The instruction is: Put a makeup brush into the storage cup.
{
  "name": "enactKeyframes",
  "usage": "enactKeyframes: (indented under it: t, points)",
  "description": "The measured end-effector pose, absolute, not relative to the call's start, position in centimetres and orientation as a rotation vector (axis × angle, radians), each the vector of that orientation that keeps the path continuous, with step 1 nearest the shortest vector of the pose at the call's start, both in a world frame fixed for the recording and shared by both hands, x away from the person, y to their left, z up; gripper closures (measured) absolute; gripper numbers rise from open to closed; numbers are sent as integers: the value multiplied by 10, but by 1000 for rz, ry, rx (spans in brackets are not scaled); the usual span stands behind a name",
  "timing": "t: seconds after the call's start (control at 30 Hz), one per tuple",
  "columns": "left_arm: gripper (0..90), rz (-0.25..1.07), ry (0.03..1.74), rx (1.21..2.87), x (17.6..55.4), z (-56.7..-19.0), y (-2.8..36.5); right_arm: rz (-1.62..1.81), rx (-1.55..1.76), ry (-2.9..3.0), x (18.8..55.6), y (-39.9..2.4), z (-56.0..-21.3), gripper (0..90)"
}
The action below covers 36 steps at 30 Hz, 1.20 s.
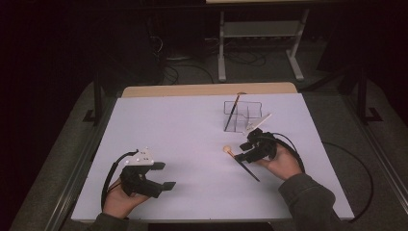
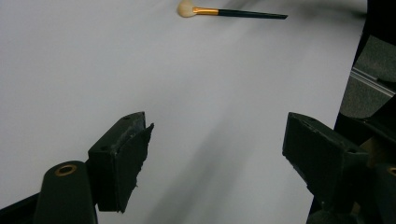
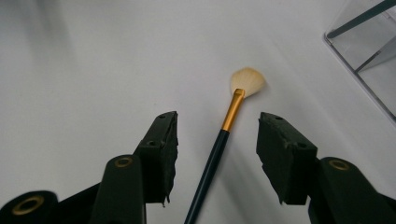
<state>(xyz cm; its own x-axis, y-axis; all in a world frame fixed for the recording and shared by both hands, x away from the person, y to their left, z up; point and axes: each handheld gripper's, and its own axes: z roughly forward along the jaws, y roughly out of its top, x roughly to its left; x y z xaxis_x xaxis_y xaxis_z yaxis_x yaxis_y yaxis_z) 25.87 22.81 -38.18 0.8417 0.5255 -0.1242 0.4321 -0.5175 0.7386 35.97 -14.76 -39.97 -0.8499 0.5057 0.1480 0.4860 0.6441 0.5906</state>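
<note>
A makeup brush (image 1: 246,169) with a cream head, gold ferrule and dark handle lies flat on the white table (image 1: 183,125). My right gripper (image 1: 240,151) stands over it, open. In the right gripper view the brush handle (image 3: 219,140) runs up between the two pads, with a gap on each side, and my right gripper (image 3: 217,120) does not touch it. My left gripper (image 1: 166,175) rests near the front left of the table, open and holding nothing. The left gripper view looks past my left gripper (image 2: 217,126) to the brush (image 2: 229,11) lying far off.
A clear plastic organizer (image 1: 243,115) stands just beyond the right gripper, with a dark brush (image 1: 232,111) and a pale-handled tool (image 1: 261,120) leaning in it. Its corner (image 3: 369,60) is at the upper right of the right gripper view. Cables trail from both grippers.
</note>
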Motion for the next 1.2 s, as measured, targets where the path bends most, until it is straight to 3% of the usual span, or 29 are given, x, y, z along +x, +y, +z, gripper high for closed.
enactKeyframes:
  t: [1.2]
  points:
    - [215, 139, 702, 2171, 258, -379, 230, 805, 815, 2860, 365, -133, -429, 747]
